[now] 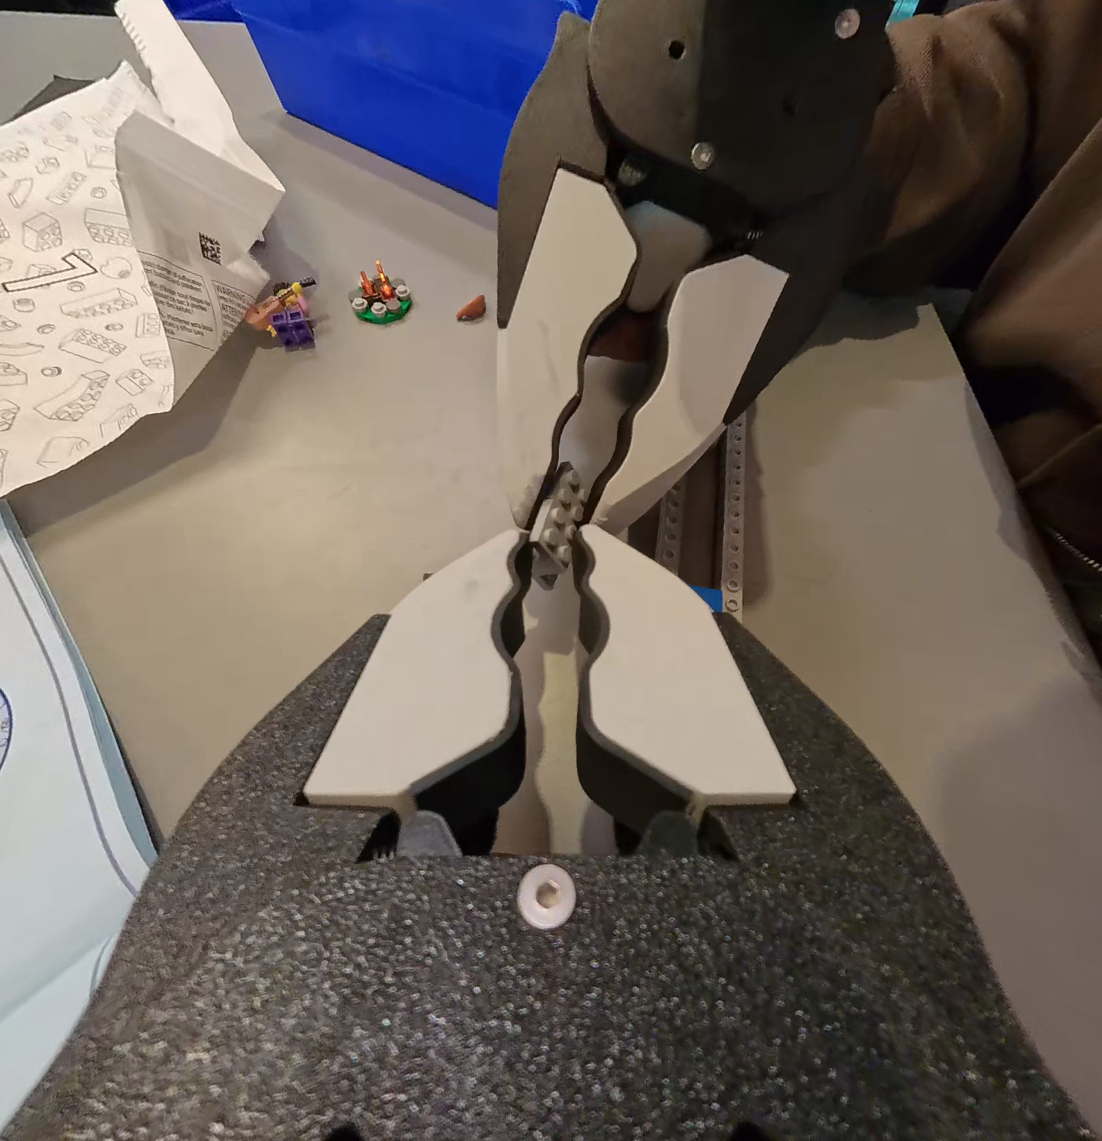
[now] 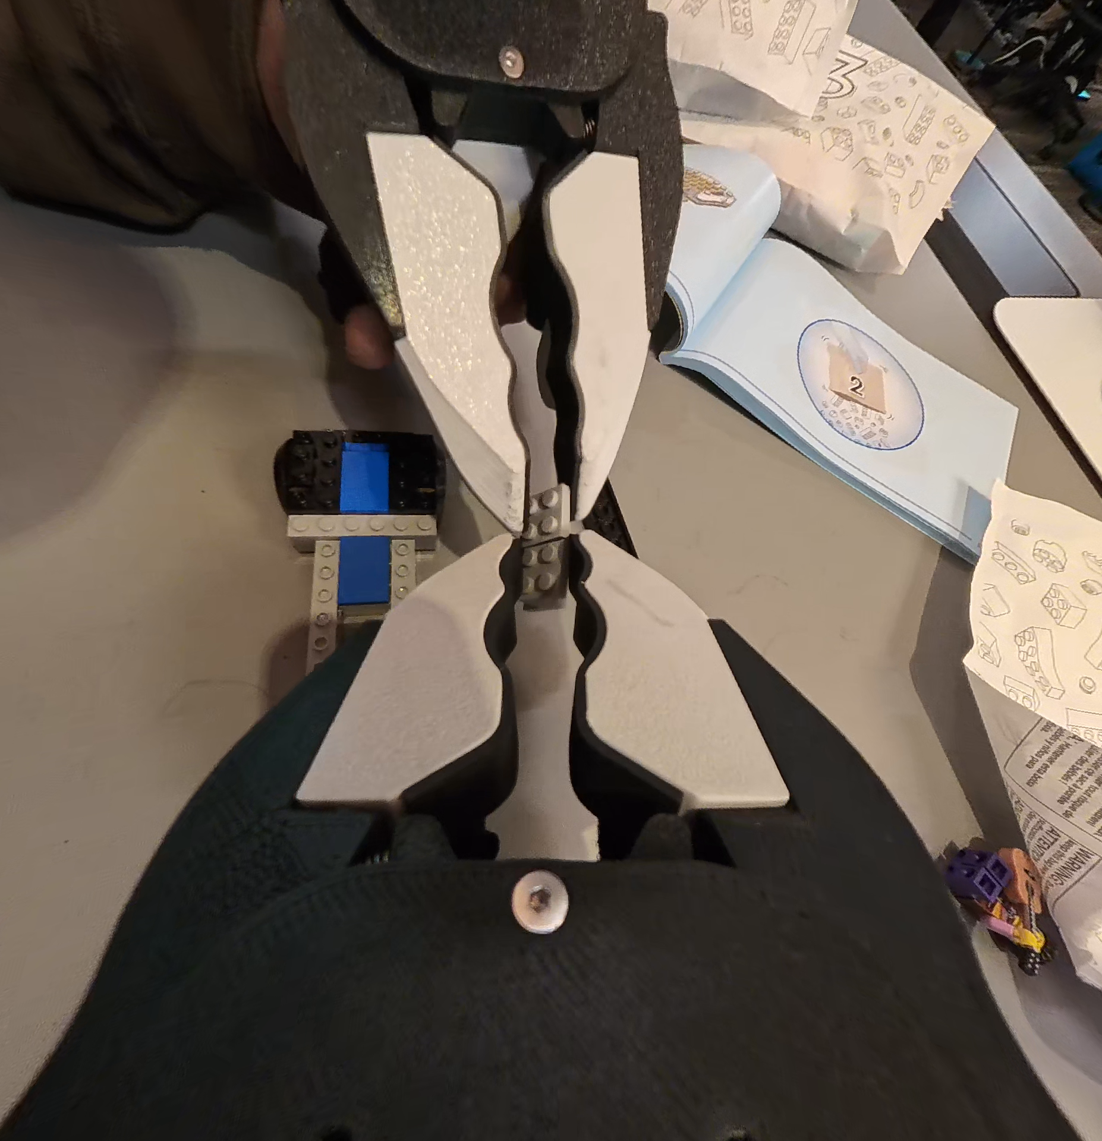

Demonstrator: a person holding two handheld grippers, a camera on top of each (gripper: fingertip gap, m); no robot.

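Grey table, blue bin, possibly chairs behind

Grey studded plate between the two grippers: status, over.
Left gripper and right gripper tip to tip, both clamped on the grey studded plate. Blue-and-black brick build on table beside them. Nothing between.

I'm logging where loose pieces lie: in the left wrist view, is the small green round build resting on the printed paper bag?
No: the green round build sits on the bare grey table, apart from the paper bag.
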